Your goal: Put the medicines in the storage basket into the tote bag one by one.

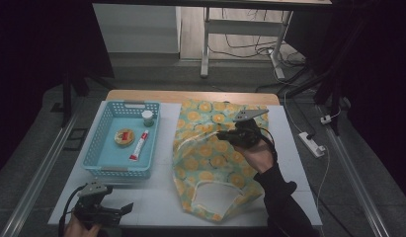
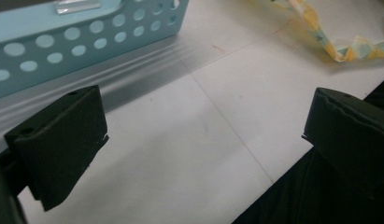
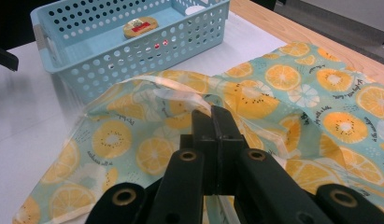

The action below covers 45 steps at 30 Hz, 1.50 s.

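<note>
Right gripper [image 3: 213,114] has its jaws pinched together on the pale handle strap [image 3: 180,93] of the orange-print bag [image 1: 210,158], which lies flat on the white surface [image 1: 156,197], just right of the blue basket [image 1: 102,168]. Left gripper [image 1: 122,210] sits at the near left edge, jaws wide apart, nothing between them. Basket holds a round tin [image 1: 124,137], a tube [image 1: 140,145] and a small jar [image 1: 147,118].

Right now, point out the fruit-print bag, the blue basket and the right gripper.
fruit-print bag [image 1: 210,158], high view, on the middle of its printed cloth.
blue basket [image 1: 119,170], high view, on its near wall.
right gripper [image 3: 212,114], right gripper view, at its closed jaw tips, pinching the bag's handle.
</note>
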Available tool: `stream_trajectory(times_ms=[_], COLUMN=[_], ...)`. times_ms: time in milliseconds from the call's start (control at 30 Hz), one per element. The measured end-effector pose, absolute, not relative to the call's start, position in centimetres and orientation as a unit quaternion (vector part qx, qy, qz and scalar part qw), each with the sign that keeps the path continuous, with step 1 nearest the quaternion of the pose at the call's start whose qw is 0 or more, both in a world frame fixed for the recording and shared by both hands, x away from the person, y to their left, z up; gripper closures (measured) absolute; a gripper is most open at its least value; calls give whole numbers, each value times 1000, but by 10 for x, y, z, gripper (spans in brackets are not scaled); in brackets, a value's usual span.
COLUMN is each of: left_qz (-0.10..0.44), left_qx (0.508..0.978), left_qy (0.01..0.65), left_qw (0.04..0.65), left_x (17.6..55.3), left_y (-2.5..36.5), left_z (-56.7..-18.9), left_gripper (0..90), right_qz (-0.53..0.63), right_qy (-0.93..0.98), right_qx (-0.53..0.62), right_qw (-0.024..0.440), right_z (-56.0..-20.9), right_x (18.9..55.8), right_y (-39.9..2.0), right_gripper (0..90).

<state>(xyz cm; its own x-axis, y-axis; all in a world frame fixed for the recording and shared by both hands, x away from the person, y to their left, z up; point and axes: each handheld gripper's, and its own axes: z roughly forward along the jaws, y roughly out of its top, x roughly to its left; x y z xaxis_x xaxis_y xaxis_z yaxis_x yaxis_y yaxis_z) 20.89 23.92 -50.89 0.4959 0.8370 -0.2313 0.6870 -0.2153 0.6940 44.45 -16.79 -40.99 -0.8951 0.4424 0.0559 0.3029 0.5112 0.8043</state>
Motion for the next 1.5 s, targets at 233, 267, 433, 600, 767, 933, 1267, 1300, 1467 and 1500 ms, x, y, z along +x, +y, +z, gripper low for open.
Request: stream_trajectory(times_ms=[233,267,433,600,767,933,1267,1300,1467,1500], left_qz=[100,101,99,103,112,135,124,122,115,111], left_qx=[782,782,782,782,780,783,775,773,776,778], left_qy=[478,476,465,453,451,439,447,449,453,453], left_qw=[387,388,404,415,420,419,429,431,423,420], left_x=[210,211,214,217,219,220,236,237,248,251], left_y=[237,237,239,240,241,241,244,245,248,248], left_z=[-502,-501,-494,-489,-484,-477,-468,-467,-467,-467], left_gripper=[0,0,0,0,0,0,0,0,0,0], right_qz=[447,447,445,446,445,444,445,445,446,446], right_qy=[865,865,865,865,865,865,865,865,865,865], right_qx=[214,214,217,217,218,217,217,218,218,218], right_qw=[79,78,79,80,80,79,78,78,79,78], right_z=[-410,-411,-412,-412,-412,-413,-413,-413,-413,-413], right_x=[444,444,443,443,444,444,443,443,443,443], right_y=[-169,-169,-170,-171,-172,-172,-172,-172,-173,-173], right_gripper=[900,900,900,900,900,900,900,900,900,900])
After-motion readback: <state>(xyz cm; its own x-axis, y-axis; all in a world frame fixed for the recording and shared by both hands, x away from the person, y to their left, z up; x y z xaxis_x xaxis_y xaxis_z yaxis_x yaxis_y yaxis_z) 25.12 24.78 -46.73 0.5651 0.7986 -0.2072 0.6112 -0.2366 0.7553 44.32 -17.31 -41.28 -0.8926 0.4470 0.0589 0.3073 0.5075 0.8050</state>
